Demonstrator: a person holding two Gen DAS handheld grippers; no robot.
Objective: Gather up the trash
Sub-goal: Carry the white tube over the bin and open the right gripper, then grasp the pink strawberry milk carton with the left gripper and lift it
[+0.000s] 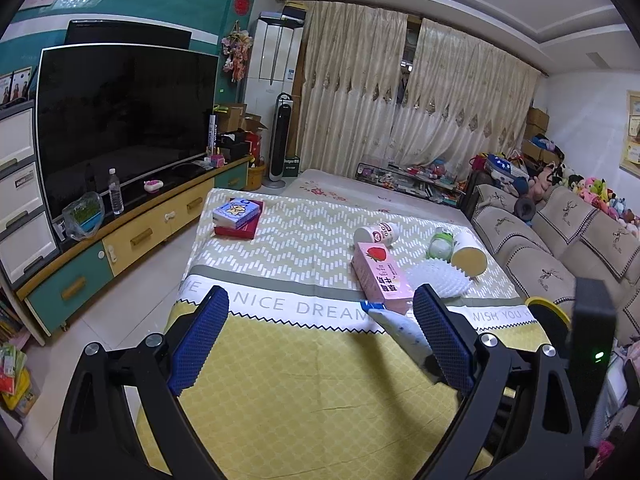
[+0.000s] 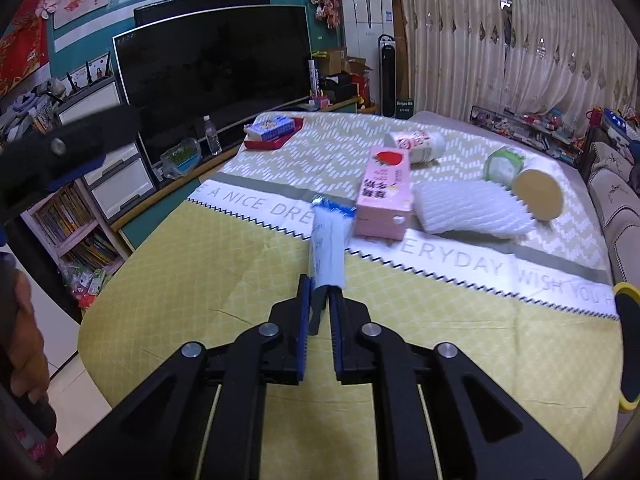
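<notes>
White wrapper (image 2: 328,252) pinched in right gripper (image 2: 319,300) fingers, grip plain only there; left gripper (image 1: 320,300) fingers spread

Dim indoor light, soft shadows, heavy fisheye bending with dark corners, slight motion blur

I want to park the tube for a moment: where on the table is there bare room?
The yellow checked cloth between the near edge and the zigzag text band is bare. So is the chevron stretch between the red box stack and the pink carton. It is crowded on the sofa side, around the carton, white foam net and cups.
</notes>
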